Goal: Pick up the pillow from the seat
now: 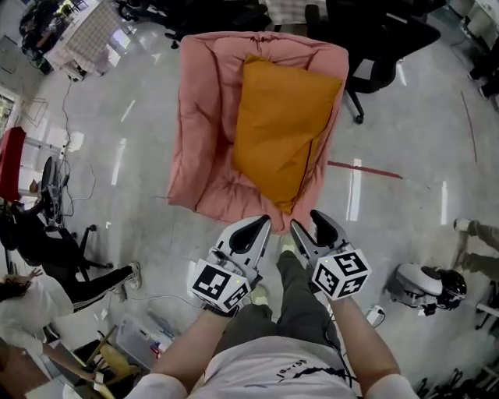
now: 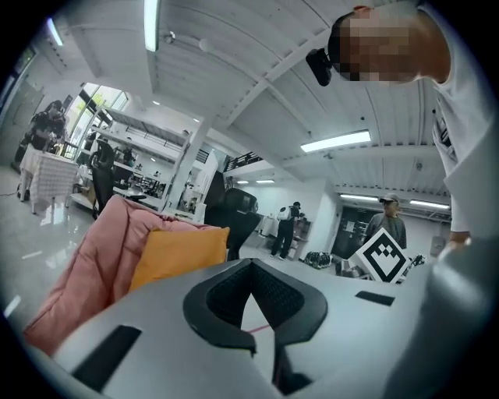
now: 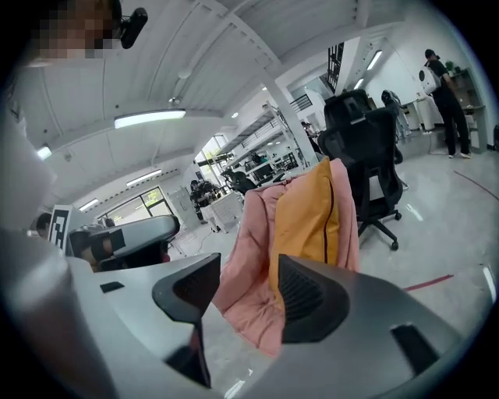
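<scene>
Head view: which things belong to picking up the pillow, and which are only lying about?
For the job: orange pillow, pink seat, left tongs, right tongs.
Lying about: black office chair, red floor line, clear plastic box.

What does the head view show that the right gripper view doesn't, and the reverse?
Head view only: the person's legs and a white-and-black rounded object on the floor at right.

Right gripper view only: the ceiling light strip and the head camera itself.

Both: the orange pillow lying on the pink seat, the black office chair behind it, the red floor line, the left tongs, and the right tongs, jaws apart with nothing gripped.
</scene>
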Available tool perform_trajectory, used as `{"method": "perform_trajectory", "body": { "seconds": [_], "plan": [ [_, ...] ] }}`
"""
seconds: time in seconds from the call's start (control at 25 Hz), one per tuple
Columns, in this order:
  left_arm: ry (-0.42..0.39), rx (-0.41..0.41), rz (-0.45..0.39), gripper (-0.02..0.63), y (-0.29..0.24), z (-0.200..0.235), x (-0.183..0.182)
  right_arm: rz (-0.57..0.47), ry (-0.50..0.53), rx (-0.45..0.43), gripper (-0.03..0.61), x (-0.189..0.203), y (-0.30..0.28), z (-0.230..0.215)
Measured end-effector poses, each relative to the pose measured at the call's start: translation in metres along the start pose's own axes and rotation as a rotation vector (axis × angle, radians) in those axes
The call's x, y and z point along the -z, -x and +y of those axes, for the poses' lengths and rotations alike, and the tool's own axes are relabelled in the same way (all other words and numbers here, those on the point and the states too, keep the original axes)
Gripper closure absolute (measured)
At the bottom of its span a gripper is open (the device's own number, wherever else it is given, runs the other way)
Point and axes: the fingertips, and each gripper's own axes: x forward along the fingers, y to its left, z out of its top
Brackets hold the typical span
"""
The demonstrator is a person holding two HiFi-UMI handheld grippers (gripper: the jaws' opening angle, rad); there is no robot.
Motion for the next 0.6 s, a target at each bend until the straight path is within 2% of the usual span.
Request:
{"method": "perform_trajectory", "body": {
  "seconds": [0.24, 0.6],
  "plan": [
    [0.017, -0.036, 0.042, 0.604, -0.051, 0.044, 0.027, 0.068, -0.062, 0.047, 0.319, 0.022, -0.062, -0.071],
    [0.058, -0.047, 0.077, 0.604, -0.076, 0.077, 0.124, 0.198, -0.089, 0.124, 0.29, 0.118, -0.132, -0.141]
  ]
}}
